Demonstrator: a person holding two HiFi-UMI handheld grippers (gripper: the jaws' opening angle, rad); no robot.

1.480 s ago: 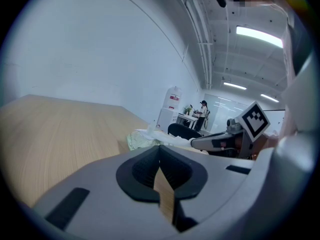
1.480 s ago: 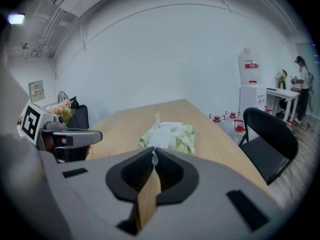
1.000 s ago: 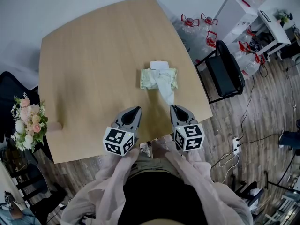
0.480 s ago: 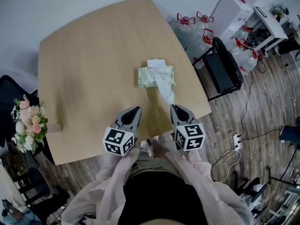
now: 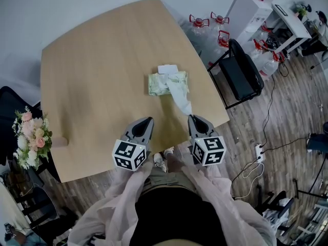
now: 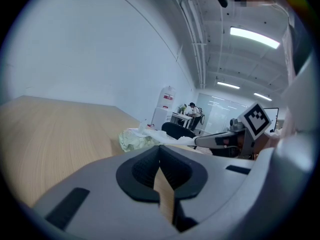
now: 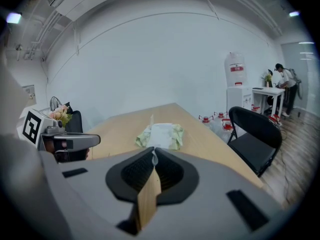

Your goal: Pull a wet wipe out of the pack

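**Right jaws pinch the wipe (image 5: 180, 94) from the pack (image 5: 156, 84)**

The left gripper (image 5: 148, 121) hovers over the bench's (image 5: 87, 70) near edge, jaws together, empty; the green pack lies mid-bench; its white wipe trails to the right gripper (image 5: 191, 118), jaws clamping its tip.

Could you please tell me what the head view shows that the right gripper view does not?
Only the head view shows the person's dark-clothed torso and a white power strip on the floor. Only the right gripper view shows the right hand-held gripper with its jaws closed on the wipe's tip, and a distant person. Both show the pale green soft wipe pack, the white wet wipe stretched out of it, and the black folding chair.
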